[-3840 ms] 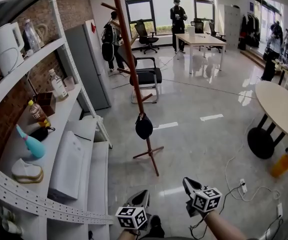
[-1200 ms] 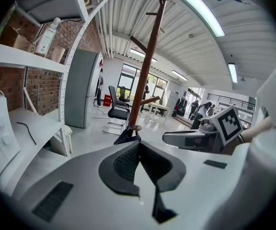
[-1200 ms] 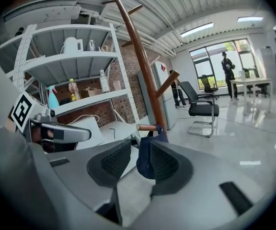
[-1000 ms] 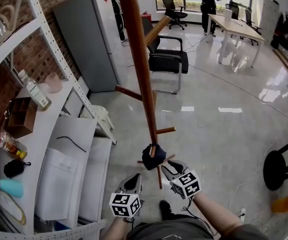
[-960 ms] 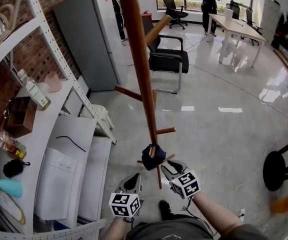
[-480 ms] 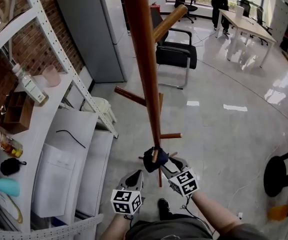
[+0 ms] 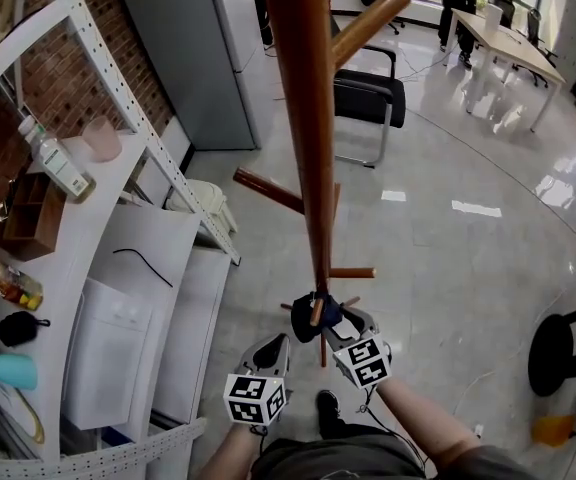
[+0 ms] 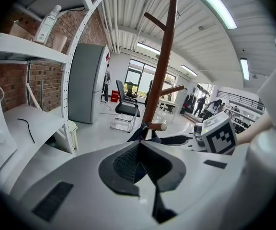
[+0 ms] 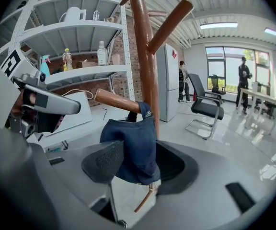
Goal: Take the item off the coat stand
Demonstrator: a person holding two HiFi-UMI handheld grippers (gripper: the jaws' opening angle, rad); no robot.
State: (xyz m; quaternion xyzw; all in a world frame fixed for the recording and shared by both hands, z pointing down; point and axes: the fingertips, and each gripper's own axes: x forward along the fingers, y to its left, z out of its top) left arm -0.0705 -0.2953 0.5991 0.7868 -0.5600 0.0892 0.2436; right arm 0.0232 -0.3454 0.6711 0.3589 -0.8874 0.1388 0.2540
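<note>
A dark blue cloth cap (image 7: 306, 324) hangs from a low peg (image 9: 115, 101) of the brown wooden coat stand (image 7: 308, 118). My right gripper (image 7: 336, 321) is at the cap, and in the right gripper view the cap (image 9: 133, 145) hangs between the two pads. The right gripper (image 9: 140, 166) is open; its jaws have just been opening and do not press the cloth. My left gripper (image 7: 276, 347) hangs lower left of the cap, short of it. In the left gripper view its pads (image 8: 123, 164) meet with nothing between them, and the cap (image 8: 139, 134) shows just beyond.
A white shelving rack (image 7: 118, 118) with bottles (image 7: 56, 163) and small items runs along the left. A grey cabinet (image 7: 193, 48) stands behind it. A black chair (image 7: 368, 98) and a table (image 7: 513, 48) are farther back. The stand's other pegs (image 7: 273, 190) stick out above.
Both grippers have moved in toward the stand and lower. The right gripper has come around the cap and its jaws have widened. The stand looms closer in view.
</note>
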